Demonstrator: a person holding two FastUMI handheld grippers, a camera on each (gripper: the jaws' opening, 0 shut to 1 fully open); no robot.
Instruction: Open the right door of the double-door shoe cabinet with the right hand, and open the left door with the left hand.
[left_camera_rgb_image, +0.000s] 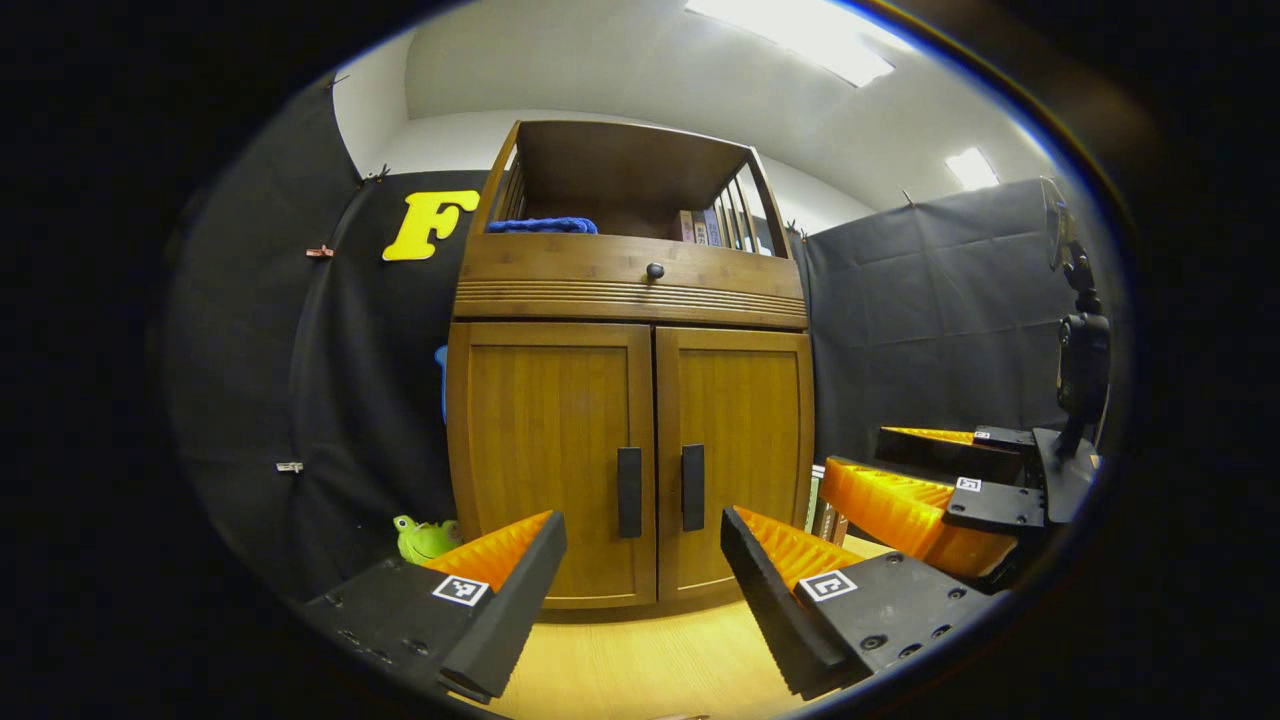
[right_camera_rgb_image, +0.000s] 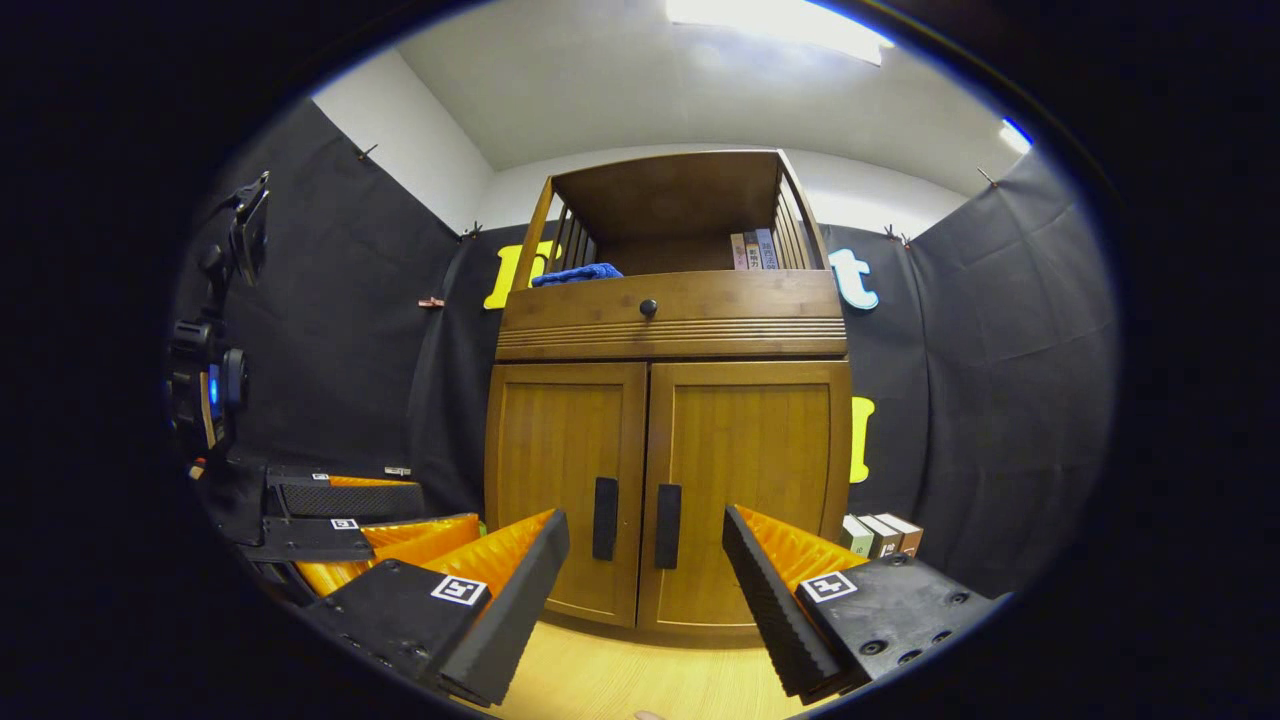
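- Shoe cabinet (left_camera_rgb_image: 630, 400) sits dead ahead at 12 o'clock in my left gripper view; both doors look shut.
- Left door (left_camera_rgb_image: 548, 450) and right door (left_camera_rgb_image: 735, 450) meet at a centre seam, with the left handle (left_camera_rgb_image: 629, 492) and right handle (left_camera_rgb_image: 693, 487) just beside each other on either side of it.
- My left gripper (left_camera_rgb_image: 640, 590) is spread wide, nothing between the jaws, well short of the cabinet. The handles show in the gap between the fingers.
- My right gripper (right_camera_rgb_image: 645, 590) is the same: wide open, holding nothing, not touching either door.
- Left gripper view picks up the other gripper (left_camera_rgb_image: 930, 500) at 3 o'clock, off to the side of the right door. It reads as open, but I can't tell how far.
- Right gripper view picks up the left one (right_camera_rgb_image: 340, 520) at 9 o'clock, low beside the cabinet.
- Left gripper view adds a green frog toy (left_camera_rgb_image: 425, 538) on the floor at 8 o'clock by the cabinet's left foot.
- Right gripper view adds small boxes (right_camera_rgb_image: 880, 535) on the floor at 4 o'clock by the cabinet's right side.
- Both views show the drawer knob (left_camera_rgb_image: 655, 270) above the doors, a blue towel (left_camera_rgb_image: 540, 226) on the open top shelf and books (left_camera_rgb_image: 700, 227) to its right.
- Wood floor (left_camera_rgb_image: 650, 670) runs under both grippers.
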